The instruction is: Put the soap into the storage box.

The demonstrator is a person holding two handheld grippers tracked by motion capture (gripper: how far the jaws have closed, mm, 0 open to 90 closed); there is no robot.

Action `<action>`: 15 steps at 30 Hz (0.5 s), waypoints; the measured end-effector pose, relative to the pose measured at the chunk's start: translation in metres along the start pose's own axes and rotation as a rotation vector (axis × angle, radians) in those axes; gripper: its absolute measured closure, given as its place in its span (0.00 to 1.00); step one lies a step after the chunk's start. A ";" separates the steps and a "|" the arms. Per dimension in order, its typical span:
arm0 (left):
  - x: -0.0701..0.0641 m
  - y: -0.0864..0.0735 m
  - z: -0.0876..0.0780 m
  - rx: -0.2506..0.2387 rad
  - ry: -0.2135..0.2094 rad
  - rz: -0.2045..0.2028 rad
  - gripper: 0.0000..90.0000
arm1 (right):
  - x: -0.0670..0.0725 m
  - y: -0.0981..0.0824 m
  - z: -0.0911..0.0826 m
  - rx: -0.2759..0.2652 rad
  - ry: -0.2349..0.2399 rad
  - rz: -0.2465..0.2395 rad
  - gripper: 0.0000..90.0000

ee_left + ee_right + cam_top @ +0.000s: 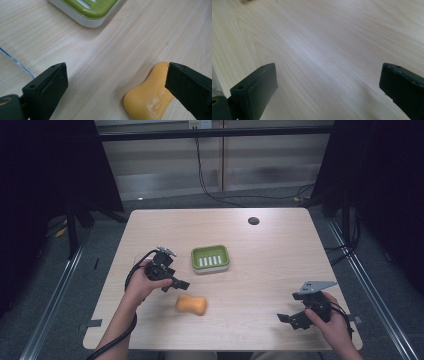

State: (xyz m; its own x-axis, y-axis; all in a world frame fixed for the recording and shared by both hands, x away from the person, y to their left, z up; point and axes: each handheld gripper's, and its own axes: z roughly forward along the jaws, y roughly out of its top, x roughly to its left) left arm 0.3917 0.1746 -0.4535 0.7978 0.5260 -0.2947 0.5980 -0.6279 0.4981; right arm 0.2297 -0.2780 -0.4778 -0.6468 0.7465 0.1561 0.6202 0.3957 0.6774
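The left hand-held gripper (175,283) hovers with jaws apart just beside the orange soap (191,304) on the counter (270,265), near the green soap dish (210,258). The left gripper view reveals embossed lettering, possibly "Safeguard". The right hand-held gripper (288,318) stands apart, empty.

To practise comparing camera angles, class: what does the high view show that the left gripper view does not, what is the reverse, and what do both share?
High view alone: the whole pale wooden table, the right gripper, both forearms, a small dark round disc near the far edge.

Left gripper view alone: embossed lettering on the soap, and the left gripper with its black jaws open close up.

Both share: the orange waisted soap bar and the green slotted soap dish with a white base.
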 end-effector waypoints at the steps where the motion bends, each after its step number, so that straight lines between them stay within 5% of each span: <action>1: 0.000 0.000 0.000 0.000 0.000 0.000 0.04 | 0.000 0.000 0.000 0.000 0.000 0.000 0.02; 3: -0.003 0.000 0.002 0.000 0.002 -0.013 0.04 | 0.000 0.000 -0.001 -0.001 -0.005 0.000 0.02; 8: -0.011 0.002 0.001 0.031 0.049 0.050 0.03 | 0.001 0.001 0.000 0.004 0.000 0.003 0.02; 13: -0.021 0.004 0.003 0.036 0.012 0.097 0.07 | 0.001 0.000 0.000 0.000 -0.001 0.000 0.02; 14: -0.027 0.006 0.006 0.058 0.006 0.149 0.07 | 0.001 0.000 -0.001 0.002 0.000 -0.004 0.02; 15: -0.027 0.006 0.006 0.058 0.006 0.149 0.07 | 0.001 0.000 -0.001 0.002 0.000 -0.004 0.02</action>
State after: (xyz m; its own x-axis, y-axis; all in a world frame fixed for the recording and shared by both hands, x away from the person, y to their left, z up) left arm 0.3745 0.1536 -0.4472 0.8776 0.4279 -0.2163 0.4768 -0.7311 0.4880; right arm 0.2288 -0.2778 -0.4773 -0.6495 0.7448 0.1530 0.6181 0.4000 0.6767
